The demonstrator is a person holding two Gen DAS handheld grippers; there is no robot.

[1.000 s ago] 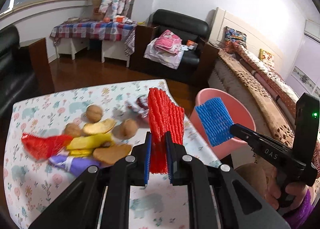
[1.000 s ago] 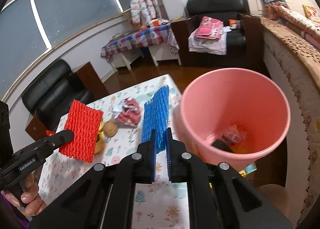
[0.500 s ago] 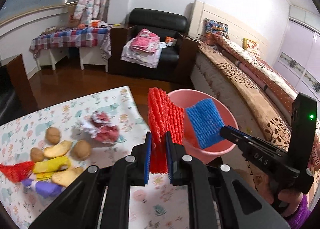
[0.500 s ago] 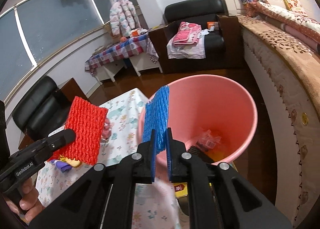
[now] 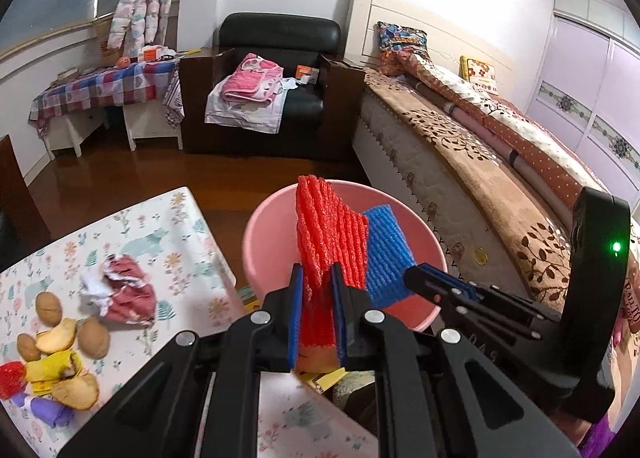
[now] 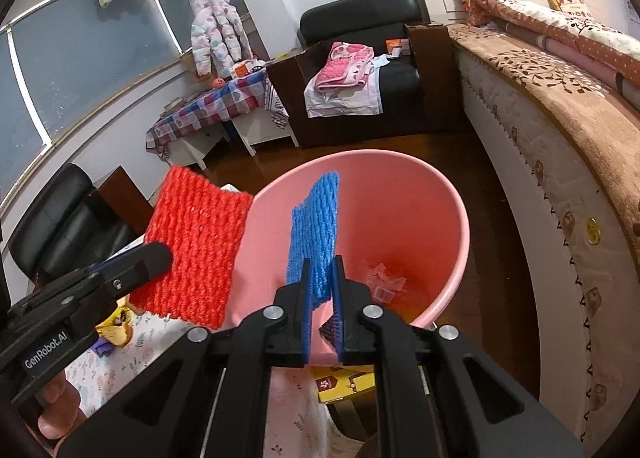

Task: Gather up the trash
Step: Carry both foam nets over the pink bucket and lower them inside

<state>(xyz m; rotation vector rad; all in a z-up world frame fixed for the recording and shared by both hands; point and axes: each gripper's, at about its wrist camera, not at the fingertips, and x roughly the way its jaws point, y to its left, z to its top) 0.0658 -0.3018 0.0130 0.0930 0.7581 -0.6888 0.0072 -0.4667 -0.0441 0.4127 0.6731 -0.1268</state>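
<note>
Two foam nets up by the pink bin (image 6: pixel 448 197): red net (image 5: pixel 328 234) pinched in left tool (image 5: pixel 316 298), blue net (image 6: pixel 316 225) in right tool (image 6: pixel 322 294), neither dropped. Possibly wrappers (image 6: pixel 384 282) inside. Beside bin, on table (image 5: pixel 180 225): walnuts (image 5: pixel 94 342), peels, crumpled wrapper (image 5: pixel 128 294).

red ribbed foam net sleeve (image 5: pixel 332 230), blue ribbed foam net sleeve (image 6: pixel 316 225), pink round plastic bin (image 6: pixel 448 225). bench cloth white w/ pastel animal and flower print (image 5: pixel 176 225). black tongs, blue pads (image 5: pixel 295 314). crumpled red-white wrapper (image 5: pixel 124 290).
</note>
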